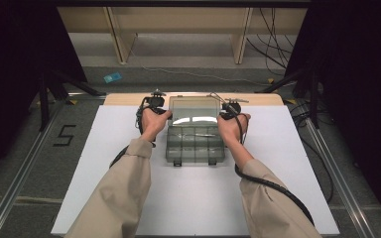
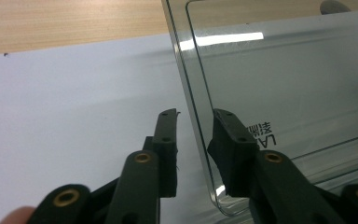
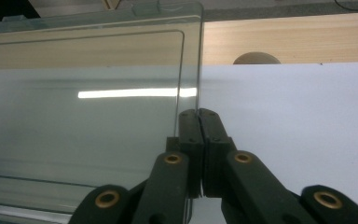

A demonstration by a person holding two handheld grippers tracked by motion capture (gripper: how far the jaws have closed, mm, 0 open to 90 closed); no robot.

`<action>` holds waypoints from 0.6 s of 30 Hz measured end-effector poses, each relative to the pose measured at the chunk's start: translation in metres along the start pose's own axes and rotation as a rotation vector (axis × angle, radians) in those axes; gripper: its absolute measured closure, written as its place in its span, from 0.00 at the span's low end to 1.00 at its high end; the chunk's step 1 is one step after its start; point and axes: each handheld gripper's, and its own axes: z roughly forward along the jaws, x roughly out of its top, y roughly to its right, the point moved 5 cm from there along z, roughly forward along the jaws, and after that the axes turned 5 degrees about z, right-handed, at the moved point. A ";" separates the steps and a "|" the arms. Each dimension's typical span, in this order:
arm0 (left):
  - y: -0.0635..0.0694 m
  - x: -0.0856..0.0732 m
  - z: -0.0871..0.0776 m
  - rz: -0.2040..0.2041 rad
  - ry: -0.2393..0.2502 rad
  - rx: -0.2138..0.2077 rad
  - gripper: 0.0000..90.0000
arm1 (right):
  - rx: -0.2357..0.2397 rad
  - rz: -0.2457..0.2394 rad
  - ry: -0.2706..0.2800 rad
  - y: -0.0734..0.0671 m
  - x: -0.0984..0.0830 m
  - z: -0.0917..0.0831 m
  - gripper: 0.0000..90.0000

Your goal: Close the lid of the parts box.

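A clear plastic compartment box (image 1: 196, 146) lies on the white sheet, its see-through lid (image 1: 194, 110) raised at the far side. My left gripper (image 1: 159, 105) is at the lid's left edge. In the left gripper view the jaws (image 2: 195, 116) straddle that edge of the lid (image 2: 284, 84), with a gap showing on the left pad's side. My right gripper (image 1: 229, 107) is at the lid's right edge. In the right gripper view its jaws (image 3: 199, 114) are pressed together on the thin edge of the lid (image 3: 88, 102).
The white sheet (image 1: 278, 168) covers most of the wooden table (image 1: 124, 99). Dark stands and cables flank the table on both sides. A blue item (image 1: 112, 77) lies on the floor beyond it. A cable trails back from each gripper along the forearm.
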 end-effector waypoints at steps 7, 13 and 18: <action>0.005 0.002 -0.003 -0.076 0.040 0.020 0.96 | -0.008 -0.020 0.006 0.002 -0.001 0.000 1.00; 0.007 -0.001 -0.009 -0.082 0.073 0.033 0.99 | -0.007 -0.029 0.021 0.004 -0.002 0.001 0.99; 0.006 -0.005 -0.013 -0.109 0.094 0.032 0.99 | 0.034 -0.008 0.001 0.002 -0.001 -0.002 0.97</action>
